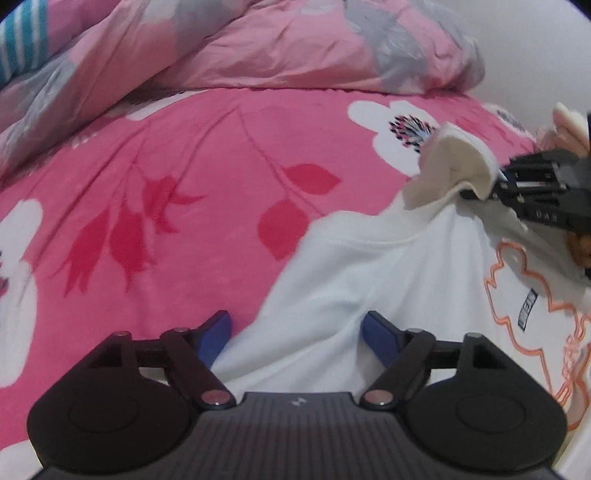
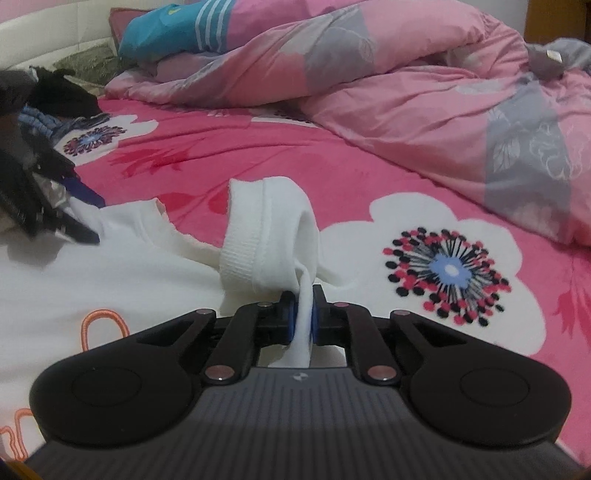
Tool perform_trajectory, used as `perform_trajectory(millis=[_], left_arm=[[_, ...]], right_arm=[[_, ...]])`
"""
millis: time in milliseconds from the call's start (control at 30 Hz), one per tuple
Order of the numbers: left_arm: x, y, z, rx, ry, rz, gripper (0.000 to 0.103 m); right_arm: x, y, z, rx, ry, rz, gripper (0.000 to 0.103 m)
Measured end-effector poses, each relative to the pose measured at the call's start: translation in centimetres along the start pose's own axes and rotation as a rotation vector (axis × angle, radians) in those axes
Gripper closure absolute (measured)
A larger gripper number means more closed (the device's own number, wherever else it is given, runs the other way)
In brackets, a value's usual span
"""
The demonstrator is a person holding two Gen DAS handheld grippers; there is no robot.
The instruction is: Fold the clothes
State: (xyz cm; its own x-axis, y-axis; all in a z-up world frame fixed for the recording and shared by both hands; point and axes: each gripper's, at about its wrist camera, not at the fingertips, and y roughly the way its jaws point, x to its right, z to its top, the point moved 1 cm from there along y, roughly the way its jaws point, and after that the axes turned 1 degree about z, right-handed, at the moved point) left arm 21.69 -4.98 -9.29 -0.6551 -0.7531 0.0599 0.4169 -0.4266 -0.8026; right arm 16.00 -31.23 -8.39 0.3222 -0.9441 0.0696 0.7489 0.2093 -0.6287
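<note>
Garment: a white sweatshirt [image 1: 332, 280] with an orange outline print lies spread on the bed's pink flowered sheet [image 1: 177, 155], its ribbed cuff [image 2: 245, 247] lifted clear of the sheet.
Right gripper [image 2: 303, 317]: fingers nearly closed, blue pads pinching a fold of the white sleeve just behind the cuff.
Left gripper [image 1: 295, 332]: fingers stand well apart over the sweatshirt's edge; white cloth lies between them, but the pads do not press on it.
Left wrist view only: the right gripper seen from outside, at the right edge, with the cuff curling over its tips, and part of a hand [image 1: 570, 122] behind it.
Right wrist view only: a dark heap of clothes [image 2: 62, 96] near the bed's far left corner, a teal striped garment [image 2: 177, 33] behind.
Surroundings: a rumpled pink and grey duvet [image 2: 424, 96] covers the far side of the bed.
In the way: the left gripper shows blurred at the right view's left edge.
</note>
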Motion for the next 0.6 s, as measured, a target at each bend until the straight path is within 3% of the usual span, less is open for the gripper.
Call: perform_trajectory(millis=[67,100,133,167,400,600], left_arm=[[0.9,-0.3,-0.2,0.014,0.043,-0.011,0.066],[1.5,-0.6,-0.4,0.027,0.059,-0.009,0.074],[2.1,-0.9,-0.6,0.043,0.078,0.011,0.088],[2.8,-1.1,-0.8,0.062,0.099,0.042,0.093],[3.9,-3.6,-1.3,0.236,0.072,0.201,0.095],[2.3,-3.8,2.0,0.307,0.055,0.271,0.095]], right_arm=[[-0.1,0.1,-0.2,0.003,0.004,0.002,0.096],[-0.1,0.1,-0.3,0.006,0.003,0.002,0.096],[-0.2,0.1,-0.4,0.012,-0.002,-0.001,0.096],[-0.3,0.0,-0.4,0.019,-0.010,-0.005,0.096],[-1.1,-1.9,0.5,0.103,-0.040,-0.081,0.098],[-1.8,-1.9,2.9,0.133,-0.153,-0.176,0.098]])
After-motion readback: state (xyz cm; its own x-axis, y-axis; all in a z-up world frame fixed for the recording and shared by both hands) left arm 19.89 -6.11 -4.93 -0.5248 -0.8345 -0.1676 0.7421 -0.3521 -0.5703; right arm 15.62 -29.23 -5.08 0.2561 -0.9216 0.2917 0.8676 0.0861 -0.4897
